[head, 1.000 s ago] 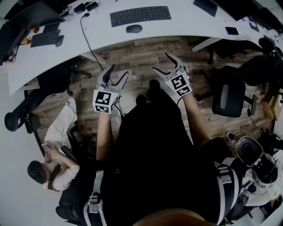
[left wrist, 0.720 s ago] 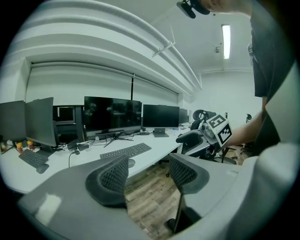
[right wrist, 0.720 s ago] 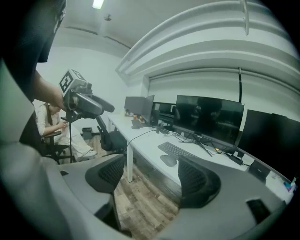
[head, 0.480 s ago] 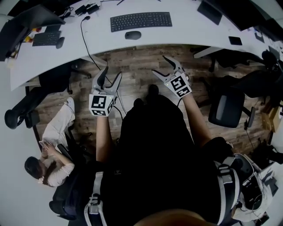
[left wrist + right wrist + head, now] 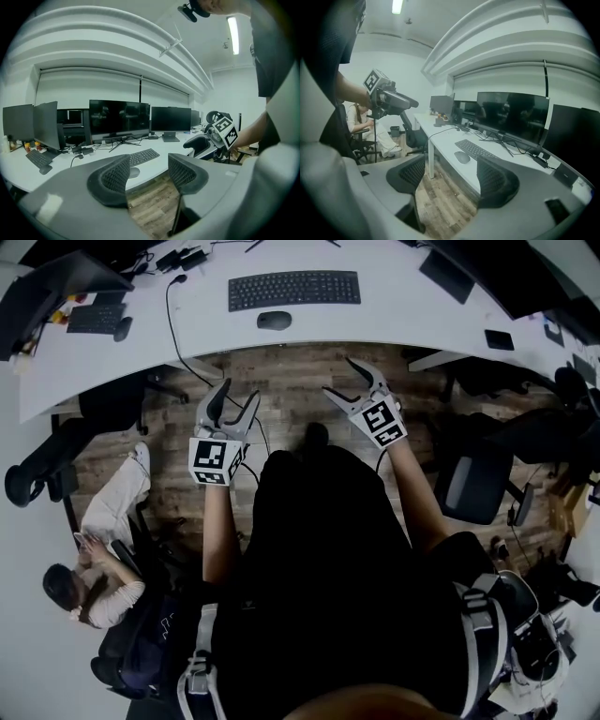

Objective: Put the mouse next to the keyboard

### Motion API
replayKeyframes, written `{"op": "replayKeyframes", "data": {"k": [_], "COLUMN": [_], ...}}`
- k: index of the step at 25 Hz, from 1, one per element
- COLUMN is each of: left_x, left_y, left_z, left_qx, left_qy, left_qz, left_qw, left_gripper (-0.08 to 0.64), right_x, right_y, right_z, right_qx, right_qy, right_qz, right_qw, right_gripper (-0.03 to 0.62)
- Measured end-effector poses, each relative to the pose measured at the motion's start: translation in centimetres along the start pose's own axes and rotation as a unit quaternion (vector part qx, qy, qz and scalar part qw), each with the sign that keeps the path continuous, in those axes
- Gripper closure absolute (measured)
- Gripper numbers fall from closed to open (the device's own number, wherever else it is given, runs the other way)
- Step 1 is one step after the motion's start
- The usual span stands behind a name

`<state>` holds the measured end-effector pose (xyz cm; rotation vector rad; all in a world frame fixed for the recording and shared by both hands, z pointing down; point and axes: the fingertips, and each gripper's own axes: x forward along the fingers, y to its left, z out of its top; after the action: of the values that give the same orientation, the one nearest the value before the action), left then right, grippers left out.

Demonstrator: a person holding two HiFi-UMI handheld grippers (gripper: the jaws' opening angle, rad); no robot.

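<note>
**White desk with black keyboard and mouse; both claws spread, holding nothing**

White curved desk point(image 5: 403, 310): runs across the top of the head view, above a brown wood-plank floor point(image 5: 291, 367).

Black office chair point(image 5: 473, 486): stands on the floor at the right, clear of the desk.

Seated person point(image 5: 98, 563): low at the left, in pale clothing.

Black keyboard point(image 5: 293, 289): lies flat on the desk, long side parallel to the near edge.

Left gripper point(image 5: 240, 392): held over the floor, short of the desk edge. Jaws wide apart, only floor and desk seen between them.

Right gripper point(image 5: 339, 376): level with the left one, also over the floor. Jaws wide apart, nothing between.

Dark mouse point(image 5: 274, 321): on the desk just in front of the keyboard's near edge, left of its middle, a narrow gap between them. Well apart from both grippers.
</note>
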<state>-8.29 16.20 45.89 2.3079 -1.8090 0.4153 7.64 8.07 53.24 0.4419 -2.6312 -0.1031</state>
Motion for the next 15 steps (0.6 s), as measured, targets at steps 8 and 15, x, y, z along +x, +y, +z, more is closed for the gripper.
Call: {"op": "replayKeyframes", "data": {"k": [8, 15], "left_x": [1.5, 2.1], "left_y": [-1.0, -0.6], "left_z": [1.1, 1.2], "left_qx": [0.005, 0.000], "left_qy": [-0.004, -0.003], "left_qz": [0.005, 0.017], "left_qw": [1.0000, 0.9999], "left_gripper": [0.305, 0.307], "right_x": [-0.2, 0.6], "right_y": [-1.4, -1.5], "right_z": [-0.9, -1.1], "right_qx": [0.003, 0.002], "right_qy": [-0.003, -0.002], "right_qz": [0.009, 0.022], "right_qw": [1.000, 1.000], "right_gripper": [0.245, 0.247]}}
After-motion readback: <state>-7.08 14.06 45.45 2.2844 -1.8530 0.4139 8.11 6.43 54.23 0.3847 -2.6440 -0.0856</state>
